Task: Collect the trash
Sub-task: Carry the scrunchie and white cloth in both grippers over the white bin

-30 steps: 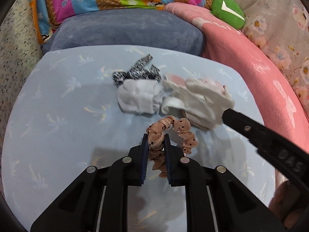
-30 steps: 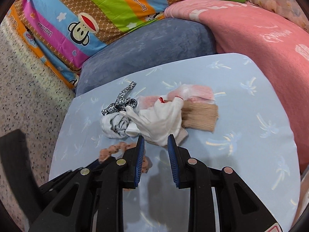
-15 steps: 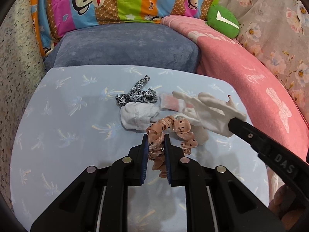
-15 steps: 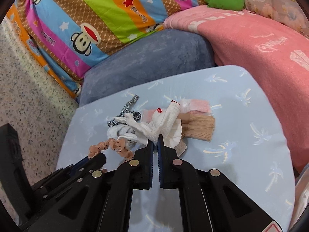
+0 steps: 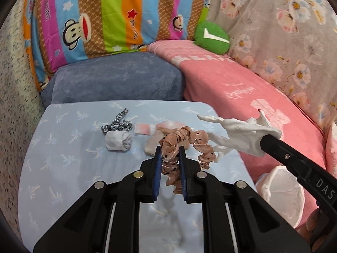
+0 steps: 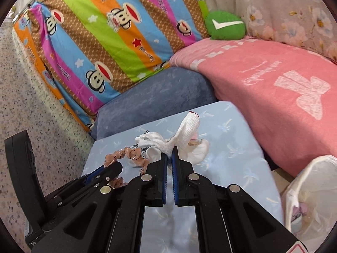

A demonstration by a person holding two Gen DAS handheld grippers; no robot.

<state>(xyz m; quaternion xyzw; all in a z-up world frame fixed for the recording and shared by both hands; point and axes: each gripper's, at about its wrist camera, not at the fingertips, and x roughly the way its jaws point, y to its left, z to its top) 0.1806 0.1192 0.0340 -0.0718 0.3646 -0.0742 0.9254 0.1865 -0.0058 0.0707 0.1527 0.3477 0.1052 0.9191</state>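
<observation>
My left gripper [image 5: 170, 150] is shut on a tan dotted scrunchie [image 5: 185, 142] and holds it above the light blue table [image 5: 63, 168]. My right gripper [image 6: 169, 155] is shut on a white glove [image 6: 185, 135], lifted off the table; the glove also shows in the left wrist view [image 5: 242, 133]. On the table lie a grey-white sock ball [image 5: 118, 140], a black-and-white patterned cloth [image 5: 118, 123] and pink and beige cloths [image 5: 151, 139]. The scrunchie also shows in the right wrist view [image 6: 128, 155].
A white-lined bin [image 5: 282, 191] stands on the floor right of the table, also in the right wrist view [image 6: 311, 191]. Behind the table are a blue cushion [image 5: 118, 80], a pink blanket [image 5: 242, 88] and a striped monkey pillow [image 5: 105, 16].
The right gripper shut on the white glove and lifted it up and to the right. The left gripper raised the scrunchie off the table. The bin came into view.
</observation>
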